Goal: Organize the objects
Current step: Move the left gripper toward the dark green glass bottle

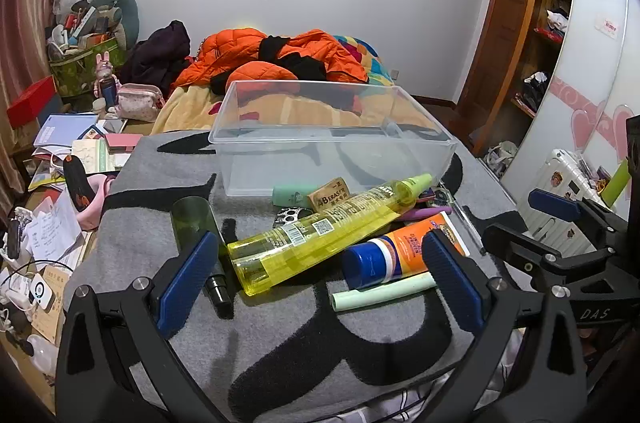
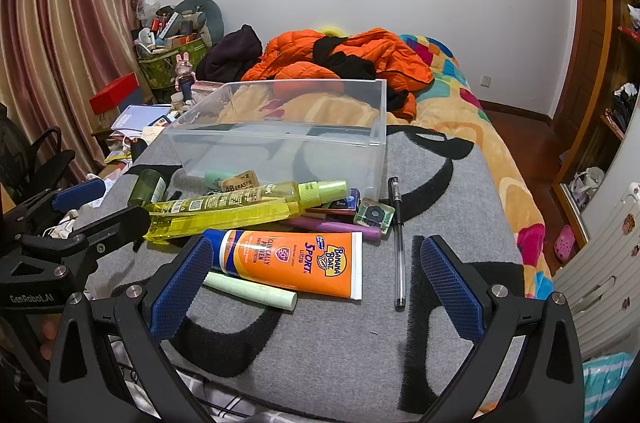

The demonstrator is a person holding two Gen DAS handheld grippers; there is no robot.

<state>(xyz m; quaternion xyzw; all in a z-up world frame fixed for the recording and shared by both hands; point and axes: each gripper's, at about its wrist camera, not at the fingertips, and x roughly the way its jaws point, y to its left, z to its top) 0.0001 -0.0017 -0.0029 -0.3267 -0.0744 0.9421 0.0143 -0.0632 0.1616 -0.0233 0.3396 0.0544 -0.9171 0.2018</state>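
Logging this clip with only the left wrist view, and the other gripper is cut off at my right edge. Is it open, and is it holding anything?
Observer: The right gripper is open and holds nothing. The orange sunscreen tube lies on the grey blanket just ahead of its fingers.
Operator: Is anything lying to the right of that tube? I can't make it out here.
Observer: Yes, a clear pen with a black cap lies on the blanket, apart from the tube. Its far end is near the corner of the clear box.
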